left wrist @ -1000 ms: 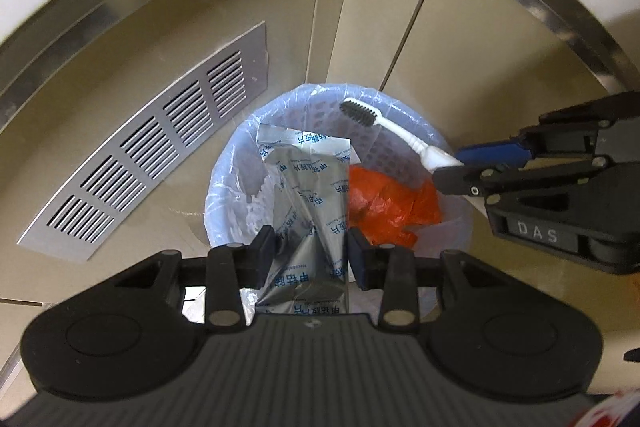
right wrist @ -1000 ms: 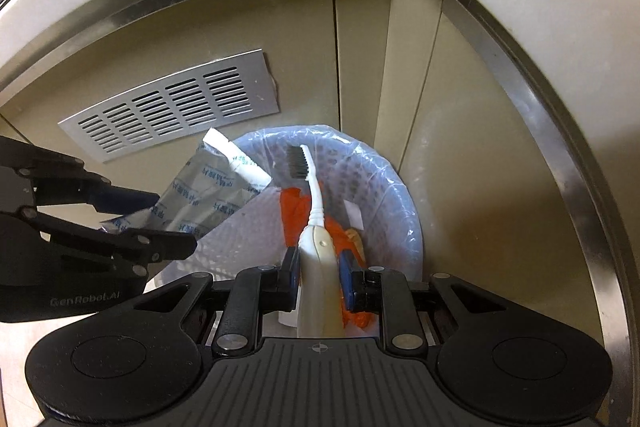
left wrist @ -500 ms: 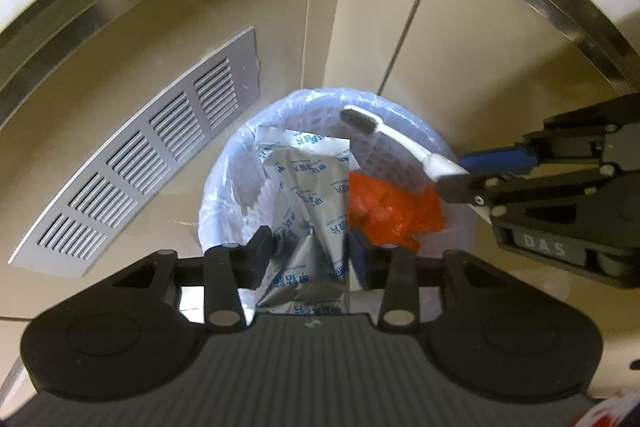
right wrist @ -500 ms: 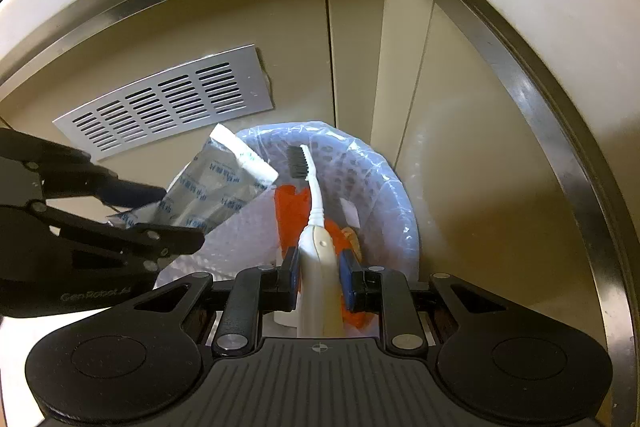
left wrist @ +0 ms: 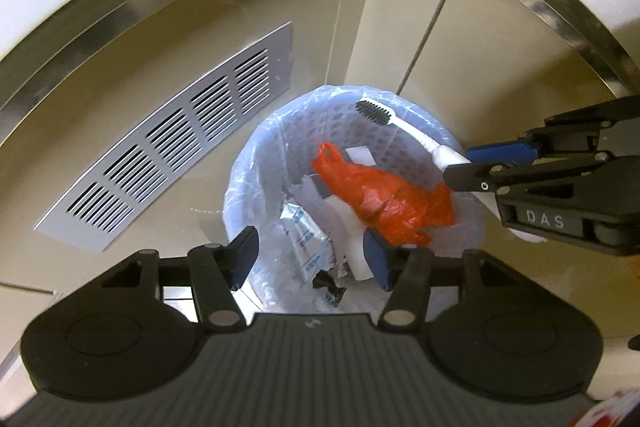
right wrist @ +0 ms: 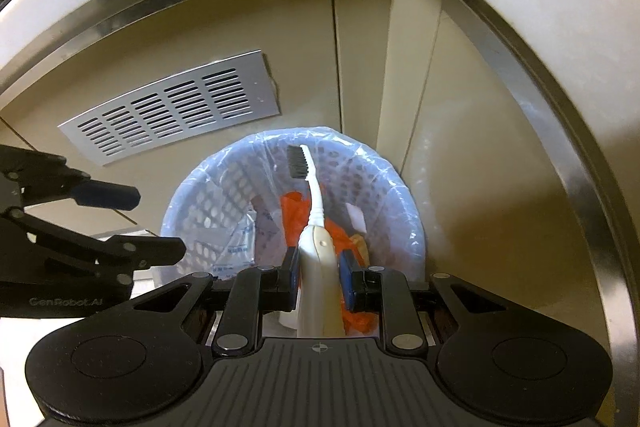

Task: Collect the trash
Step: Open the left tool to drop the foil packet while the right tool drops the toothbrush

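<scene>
Left gripper jaws have just been opening, now well apart with nothing between them; foil packet lies in the bin right below, next to an orange bag. Right gripper clamped on toothbrush handle, bristle end out over the bin

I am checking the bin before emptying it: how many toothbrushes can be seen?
1. The toothbrush is held by the right gripper above the bin; others may be hidden under trash.
</scene>
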